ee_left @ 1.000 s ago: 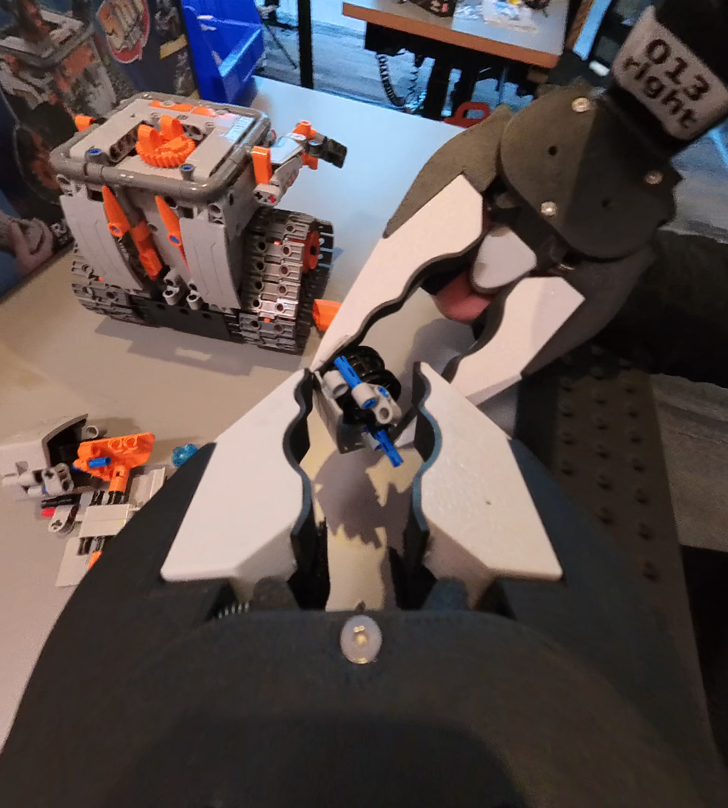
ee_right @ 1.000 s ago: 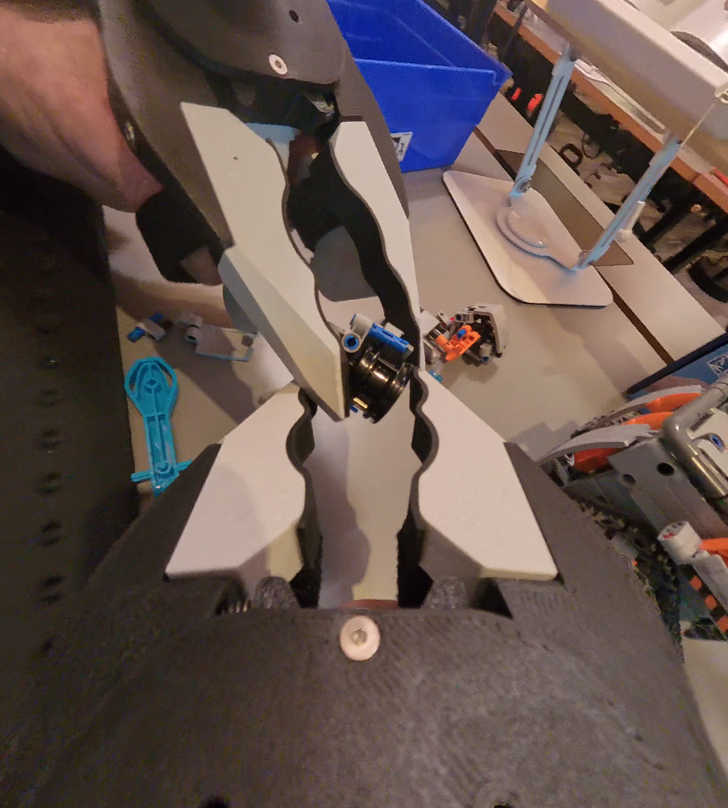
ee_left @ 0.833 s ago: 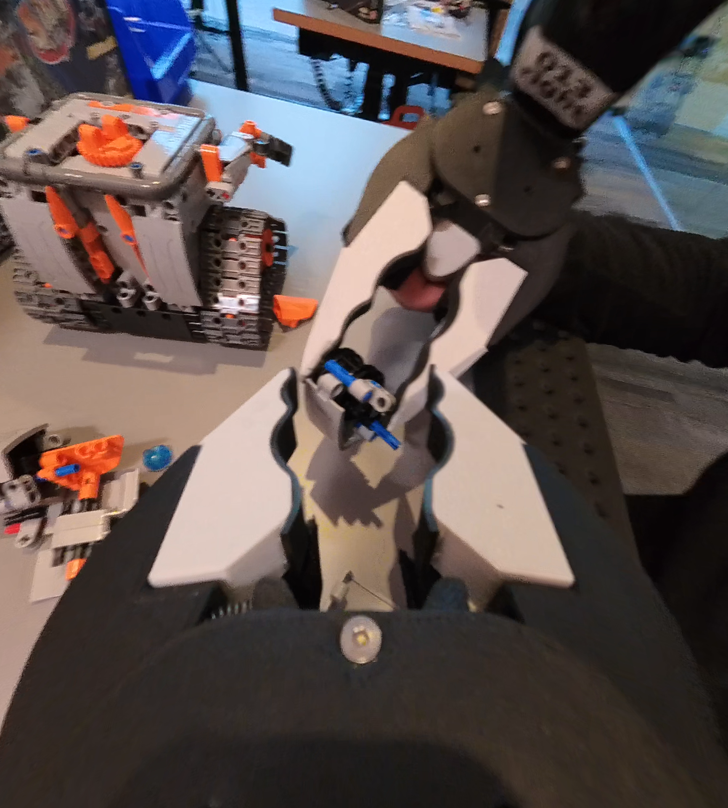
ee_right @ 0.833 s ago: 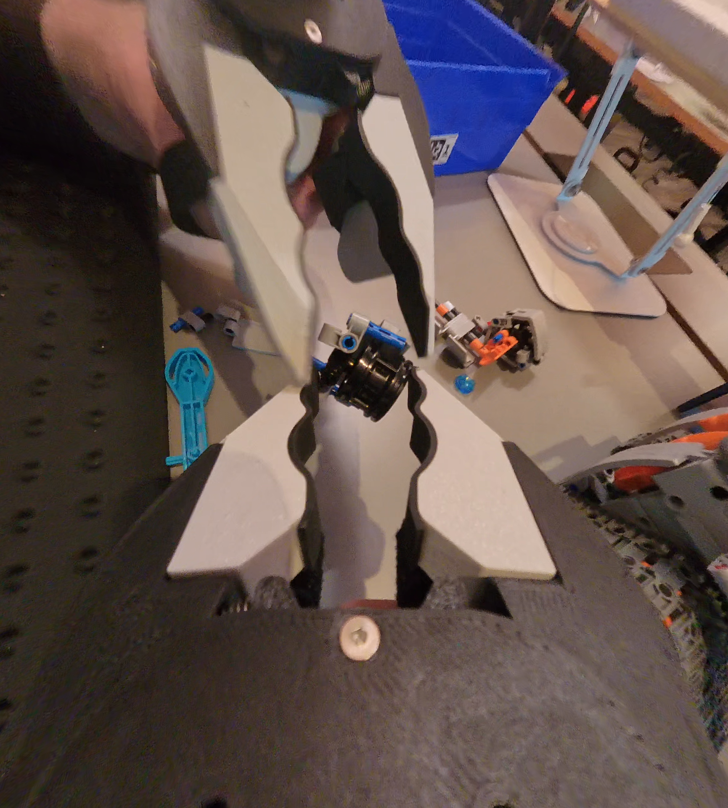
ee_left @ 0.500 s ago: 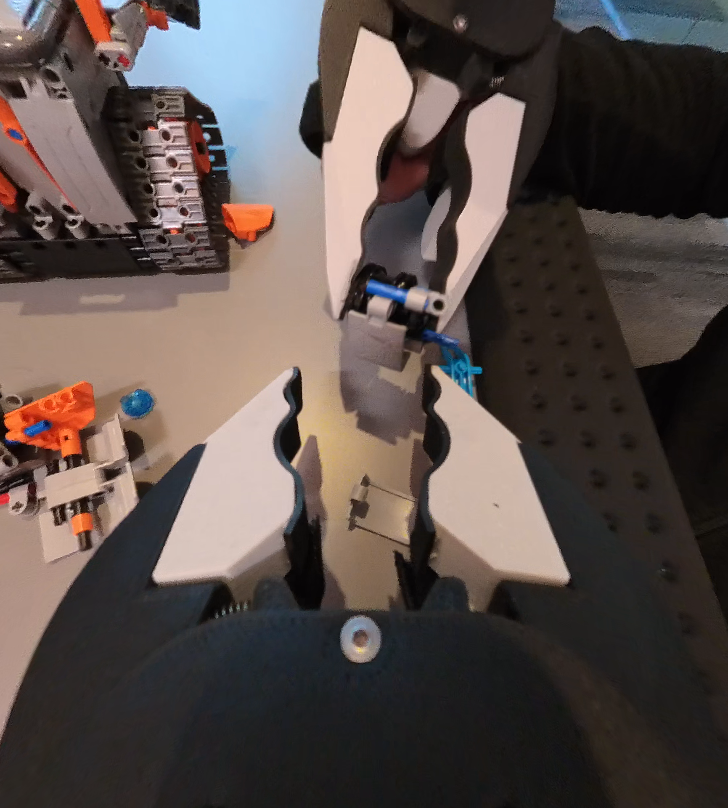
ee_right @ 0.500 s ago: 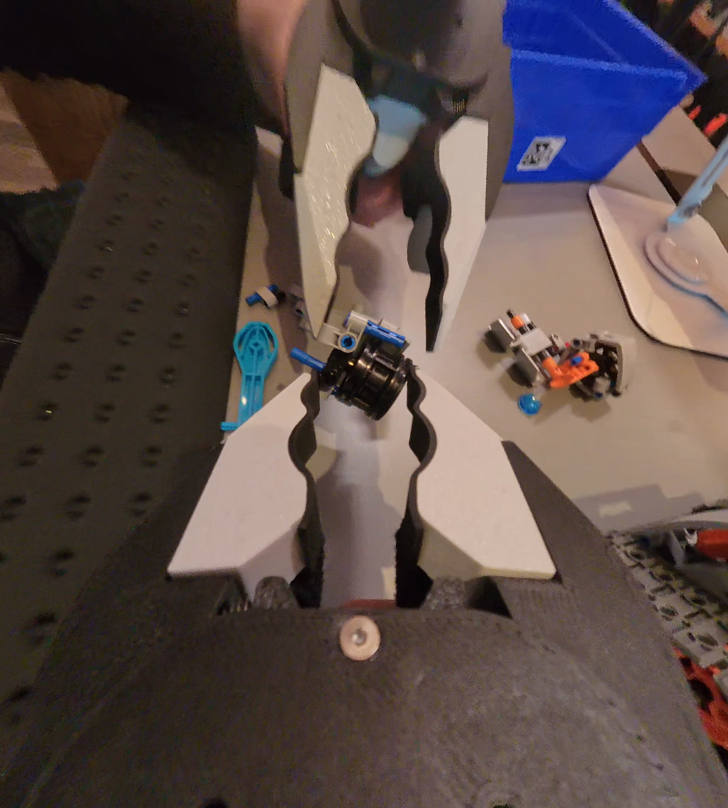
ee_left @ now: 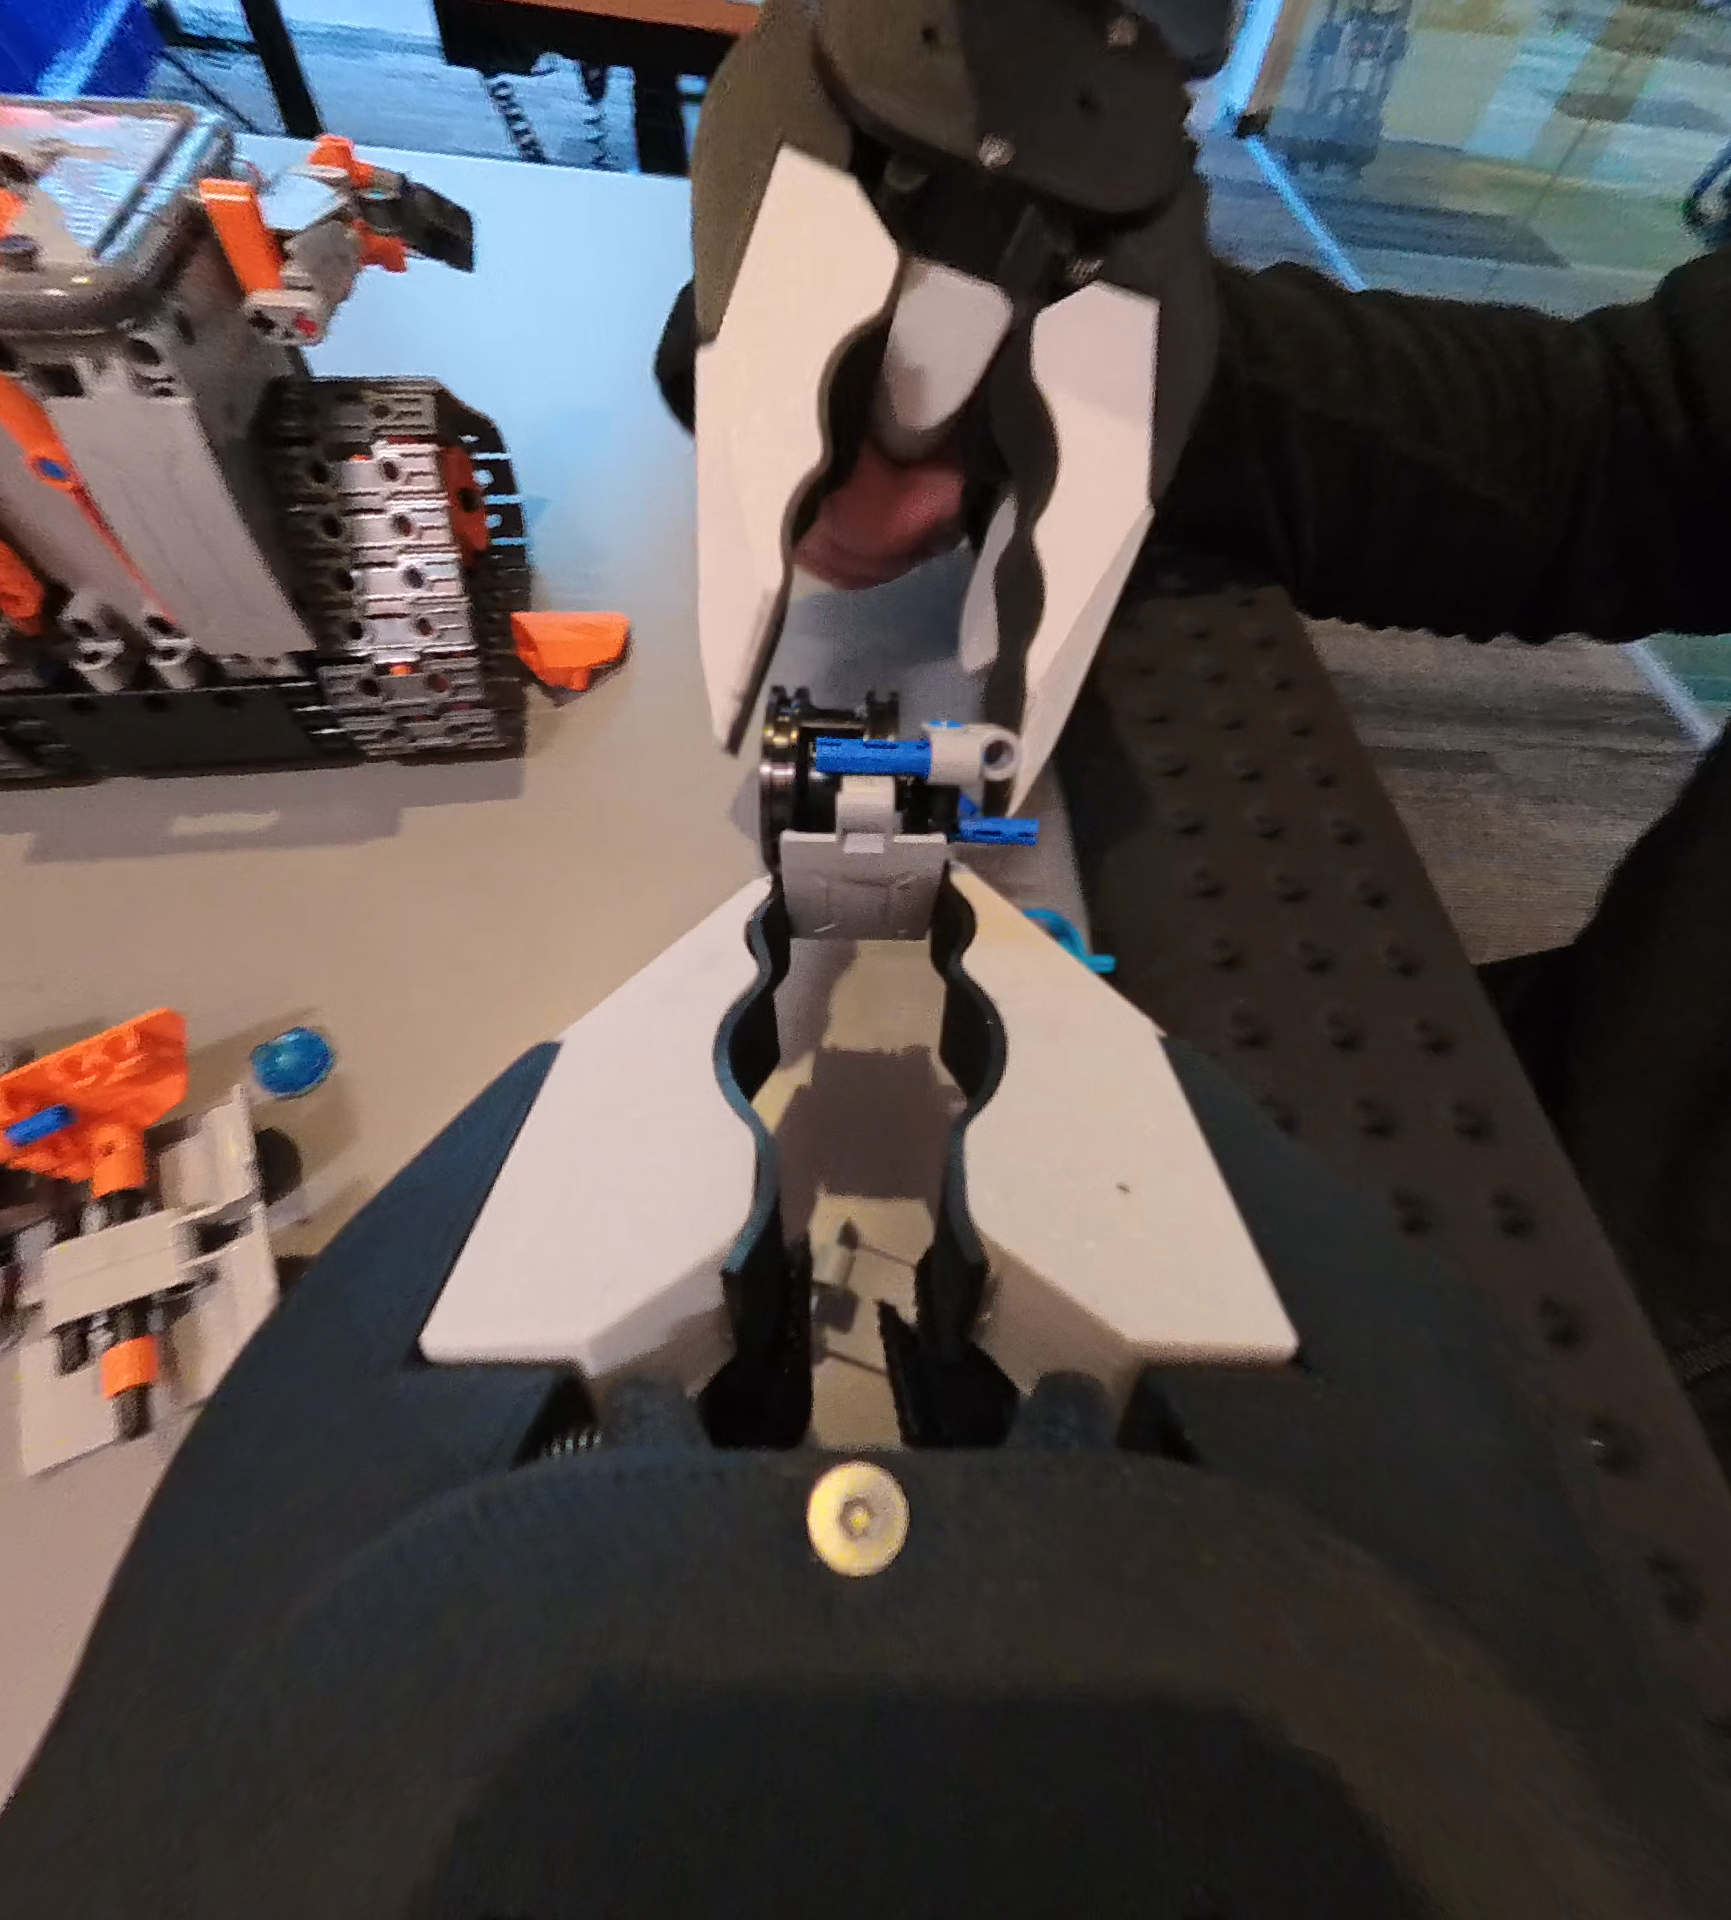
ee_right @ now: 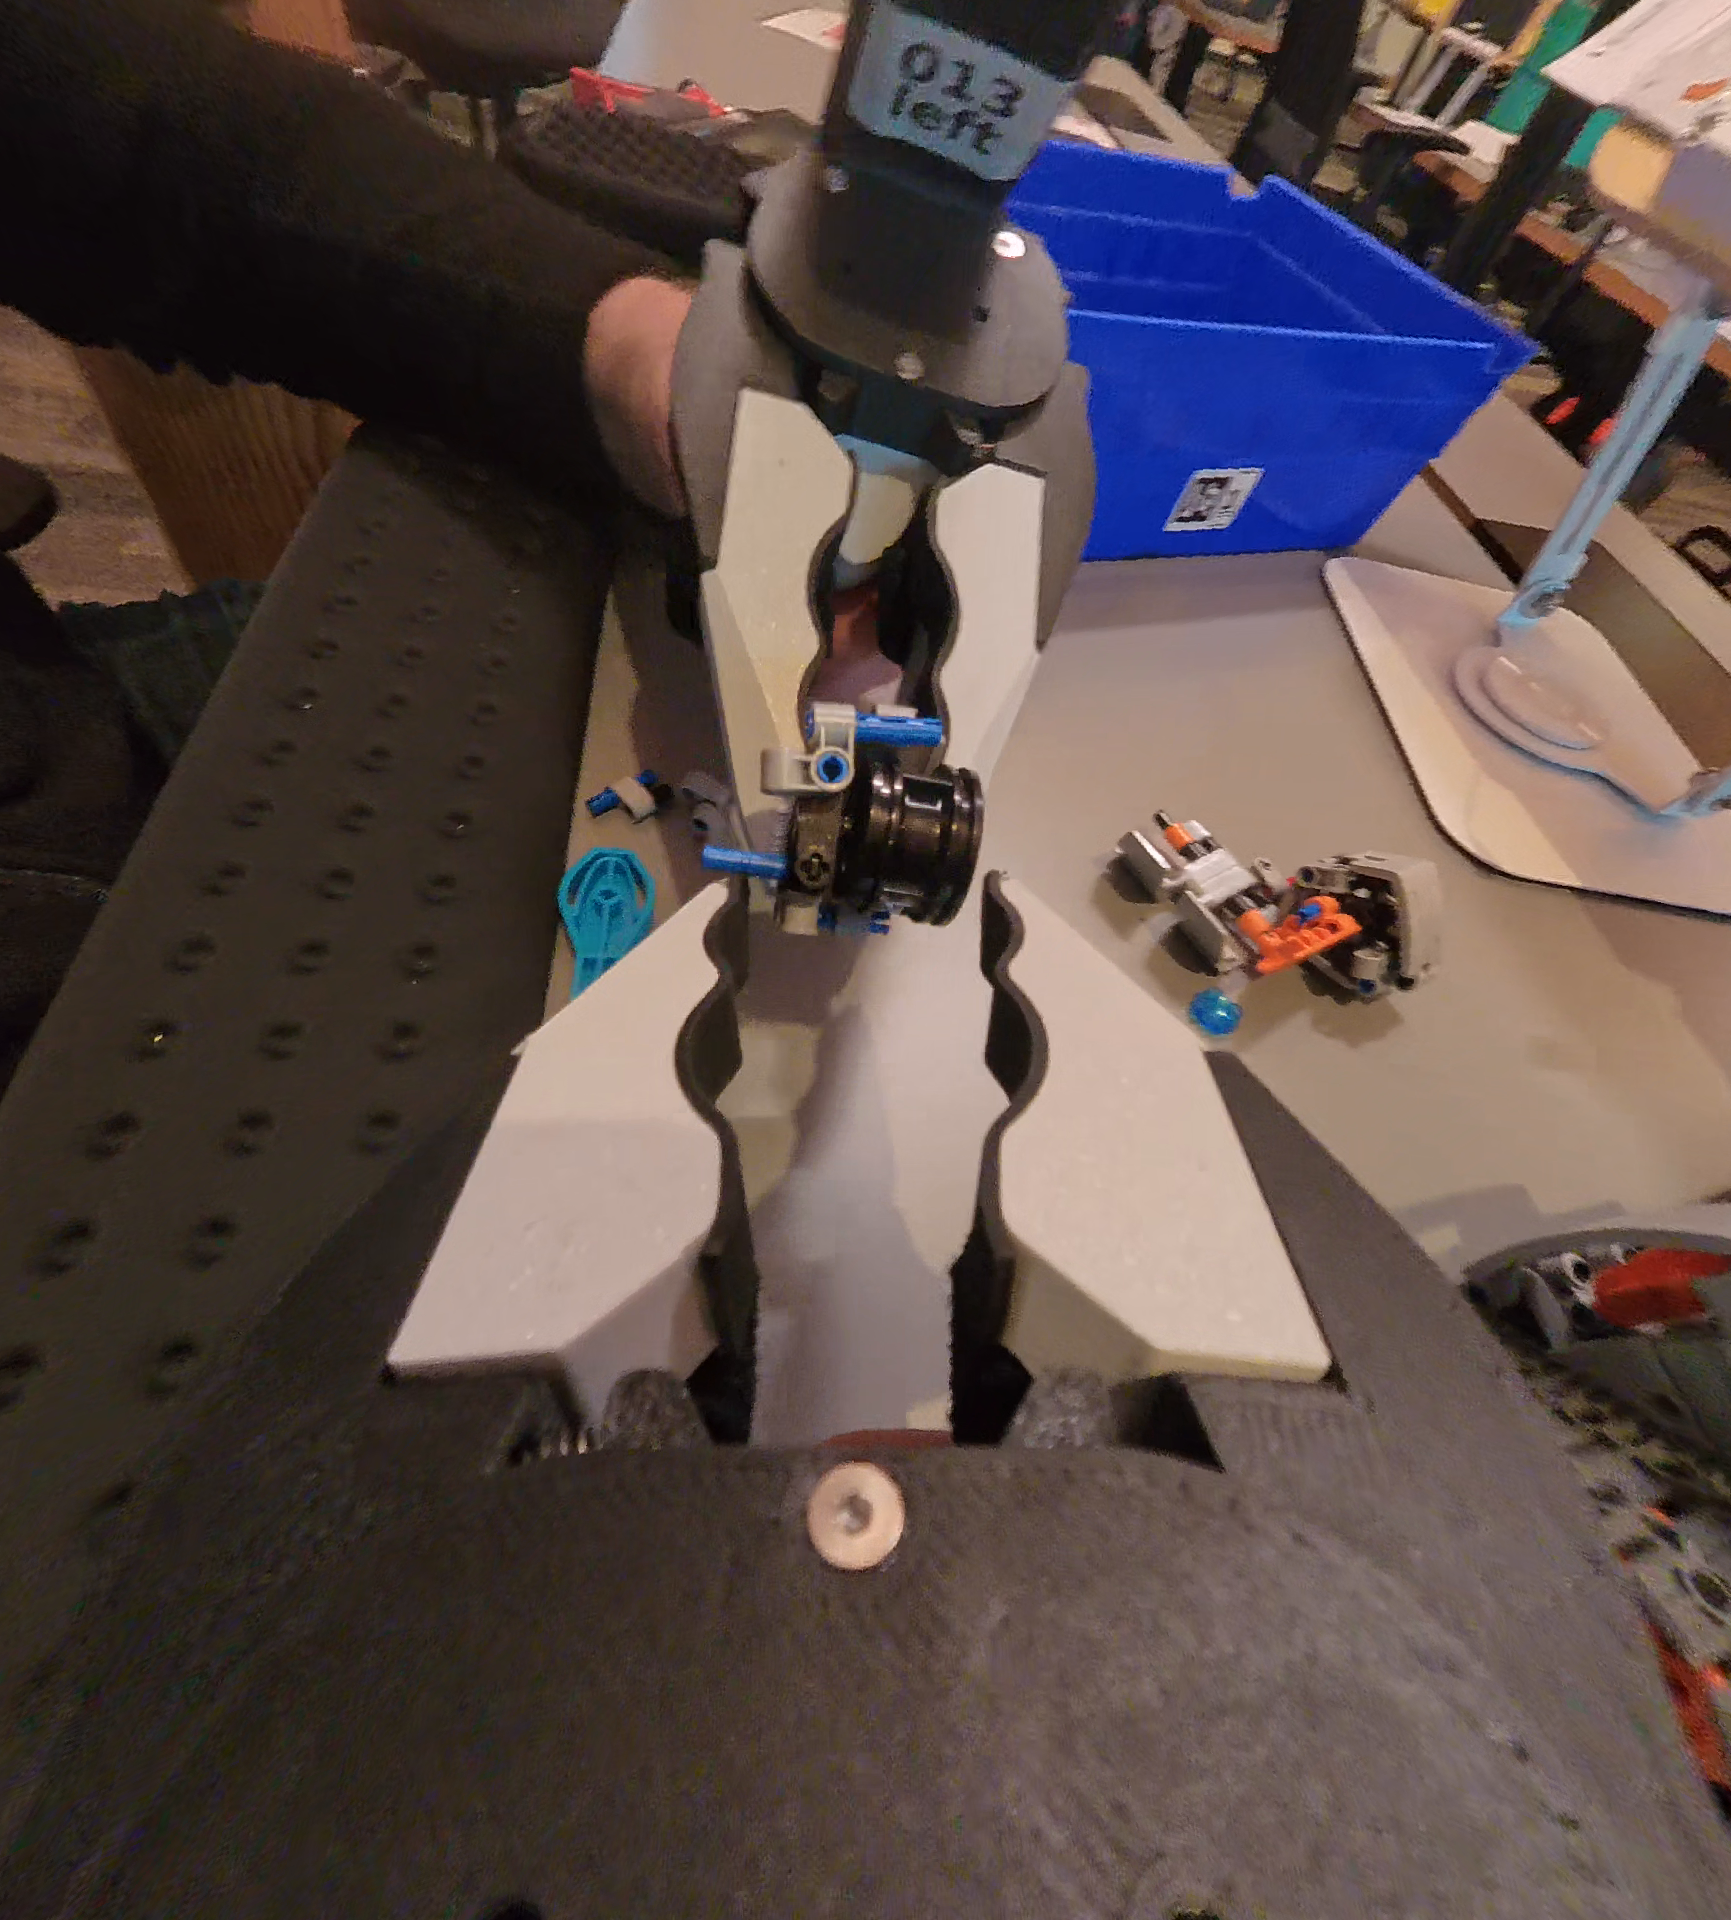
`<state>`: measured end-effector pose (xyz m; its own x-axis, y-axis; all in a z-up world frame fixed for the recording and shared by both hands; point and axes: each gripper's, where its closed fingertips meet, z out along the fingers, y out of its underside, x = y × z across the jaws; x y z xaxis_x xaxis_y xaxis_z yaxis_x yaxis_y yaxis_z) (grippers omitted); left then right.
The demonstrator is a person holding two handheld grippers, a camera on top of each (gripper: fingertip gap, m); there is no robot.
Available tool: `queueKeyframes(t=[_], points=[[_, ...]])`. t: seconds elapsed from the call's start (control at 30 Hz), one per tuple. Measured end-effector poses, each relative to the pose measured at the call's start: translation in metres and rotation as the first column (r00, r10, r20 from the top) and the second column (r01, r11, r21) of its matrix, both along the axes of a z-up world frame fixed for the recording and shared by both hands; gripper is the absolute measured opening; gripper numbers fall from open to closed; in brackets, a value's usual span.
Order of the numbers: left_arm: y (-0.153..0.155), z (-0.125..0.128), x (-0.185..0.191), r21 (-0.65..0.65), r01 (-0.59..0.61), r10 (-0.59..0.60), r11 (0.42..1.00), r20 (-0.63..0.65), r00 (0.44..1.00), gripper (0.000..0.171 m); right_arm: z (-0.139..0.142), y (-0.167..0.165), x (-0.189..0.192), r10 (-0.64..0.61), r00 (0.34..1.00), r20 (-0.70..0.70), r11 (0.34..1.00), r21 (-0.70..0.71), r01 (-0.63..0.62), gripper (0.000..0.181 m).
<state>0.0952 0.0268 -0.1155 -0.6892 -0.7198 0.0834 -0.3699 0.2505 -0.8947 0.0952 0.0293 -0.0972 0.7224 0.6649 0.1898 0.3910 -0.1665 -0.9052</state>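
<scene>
The left gripper (ee_left: 861,899) is at lower centre of the left wrist view, clamped on the flat grey panel of a small wheel piece (ee_left: 882,774). The piece is held above the table (ee_left: 321,935). Gripping it by the panel leaves the black wheel and blue pins free and facing the right gripper (ee_right: 856,899). That gripper's jaws stand apart on either side of the wheel, and motion blur makes it hard to tell whether they touch it.

At upper left of the left wrist view sits a tracked model (ee_left: 165,520) with an orange bit (ee_left: 570,644) beside it. A loose brick cluster (ee_left: 92,1195) lies at lower left. A blue bin (ee_right: 1256,343) fills the upper right of the right wrist view, and a teal tool (ee_right: 601,904) lies at centre left.
</scene>
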Motion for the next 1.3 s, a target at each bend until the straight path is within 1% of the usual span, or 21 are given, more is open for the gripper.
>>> queueKeyframes(t=[0.07,0.1,0.17,0.23,0.33,0.4,0.47,0.5,0.6,0.7,0.73,0.83,0.97,1.03,1.1,1.13,1.2,1.3], points=[[0.004,-0.003,0.003,0.038,-0.033,0.033,0.999,0.003,0.999,0.025,0.006,0.001,0.001,-0.021,1.0,0.001,0.999,0.026,0.021,0.048],[0.008,-0.003,0.005,0.056,-0.062,0.061,0.997,0.011,0.998,0.025,0.012,0.0,0.0,-0.026,1.0,0.01,0.998,0.062,0.026,0.046],[0.015,-0.006,0.01,0.111,-0.117,0.115,0.987,0.019,0.993,0.025,0.02,0.0,0.001,-0.053,0.997,0.054,0.99,0.131,0.045,0.032],[0.02,-0.005,0.014,0.126,-0.16,0.158,0.979,0.032,0.987,0.025,0.02,0.0,0.001,-0.072,0.993,0.098,0.986,0.157,0.056,0.02],[0.027,-0.006,0.02,0.183,-0.216,0.21,0.959,0.053,0.976,0.025,0.017,0.008,0.005,-0.147,0.972,0.181,0.975,0.193,0.111,0.023],[0.023,-0.007,0.02,0.186,-0.216,0.211,0.959,0.042,0.976,0.025,0.013,0.013,0.007,-0.188,0.953,0.236,0.968,0.21,0.139,0.027],[0.02,-0.008,0.021,0.19,-0.218,0.216,0.957,0.034,0.976,0.025,0.008,0.015,0.009,-0.208,0.935,0.288,0.966,0.212,0.149,0.025],[0.018,-0.009,0.021,0.186,-0.214,0.213,0.959,0.026,0.977,0.025,0.009,0.016,0.009,-0.219,0.925,0.31,0.961,0.231,0.15,0.02],[0.019,-0.007,0.023,0.161,-0.233,0.232,0.959,0.023,0.972,0.025,0.01,0.018,0.011,-0.257,0.9,0.353,0.95,0.264,0.168,0.017],[0.019,-0.001,0.024,0.093,-0.228,0.227,0.969,0.022,0.974,0.025,0.015,0.018,0.013,-0.269,0.908,0.321,0.946,0.267,0.186,0.016],[0.019,0.002,0.024,0.075,-0.227,0.226,0.971,0.031,0.974,0.026,0.018,0.017,0.014,-0.27,0.916,0.295,0.944,0.267,0.192,0.012],[0.019,0.011,0.024,0.052,-0.227,0.223,0.972,0.075,0.972,0.027,0.022,0.016,0.016,-0.269,0.932,0.242,0.944,0.258,0.205,0.011],[0.017,0.017,0.023,-0.013,-0.205,0.205,0.979,0.075,0.976,0.029,0.026,0.016,0.017,-0.263,0.944,0.197,0.945,0.25,0.211,0.011],[0.02,0.026,0.022,-0.055,-0.21,0.214,0.976,0.104,0.971,0.029,0.029,0.015,0.017,-0.257,0.953,0.161,0.946,0.244,0.214,0.01],[0.021,0.035,0.021,-0.066,-0.214,0.221,0.975,0.141,0.965,0.031,0.031,0.015,0.018,-0.26,0.955,0.142,0.944,0.247,0.22,0.01],[0.021,0.036,0.021,-0.064,-0.214,0.221,0.975,0.147,0.964,0.03,0.031,0.015,0.018,-0.257,0.956,0.141,0.944,0.249,0.217,0.01],[0.018,0.03,0.022,-0.042,-0.212,0.216,0.976,0.129,0.968,0.028,0.032,0.015,0.016,-0.253,0.959,0.131,0.944,0.251,0.214,0.009],[0.019,0.029,0.023,-0.073,-0.209,0.216,0.975,0.113,0.97,0.026,0.032,0.016,0.015,-0.252,0.96,0.123,0.944,0.251,0.215,0.009]])
